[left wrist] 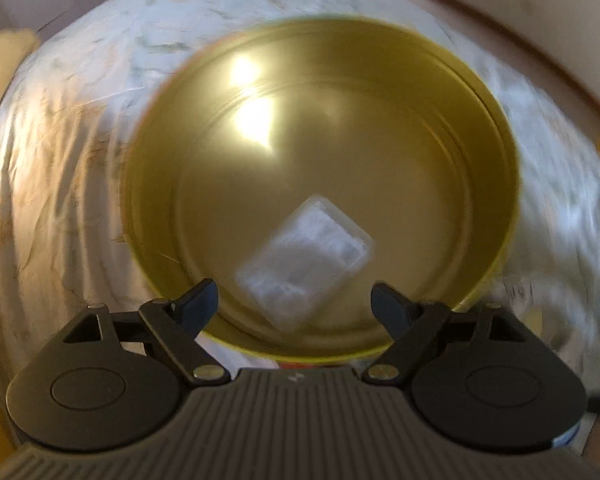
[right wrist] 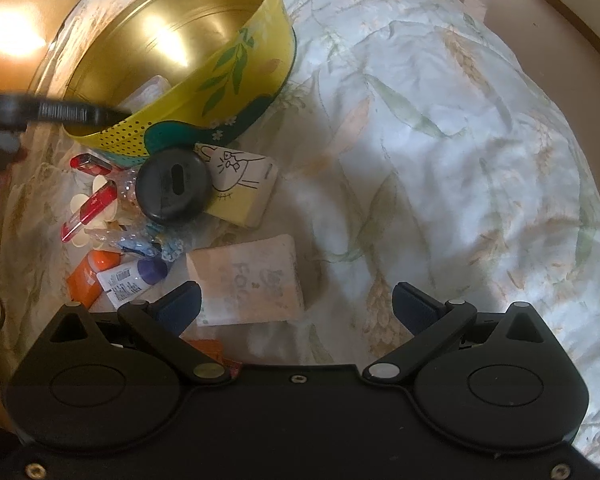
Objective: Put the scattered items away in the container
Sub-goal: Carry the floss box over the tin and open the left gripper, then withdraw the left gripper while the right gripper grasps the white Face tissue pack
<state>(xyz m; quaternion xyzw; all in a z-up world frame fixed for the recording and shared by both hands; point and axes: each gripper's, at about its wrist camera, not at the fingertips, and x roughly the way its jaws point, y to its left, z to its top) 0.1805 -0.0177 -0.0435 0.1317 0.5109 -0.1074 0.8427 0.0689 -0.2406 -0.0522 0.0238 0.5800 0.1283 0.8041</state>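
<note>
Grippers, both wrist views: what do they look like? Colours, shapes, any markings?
Left gripper: grey ribbed body plate with a small pale mark at its front edge, two rounded black housings with oval insets, black linkage arms on silver pivot pins, dark blue finger pads. Right gripper: same build, but a smooth black plate with visible screws. No cables or sleeves clearly visible.

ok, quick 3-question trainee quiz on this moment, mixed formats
1. True or false: the tin holds a clear packet.
2. The left gripper is: A) shut on the packet B) open above the tin C) out of view.
3. Fill in: the black disc lies ___ the tin, on the bedspread.

Key: 1 true; 2 B; 3 outside.
</note>
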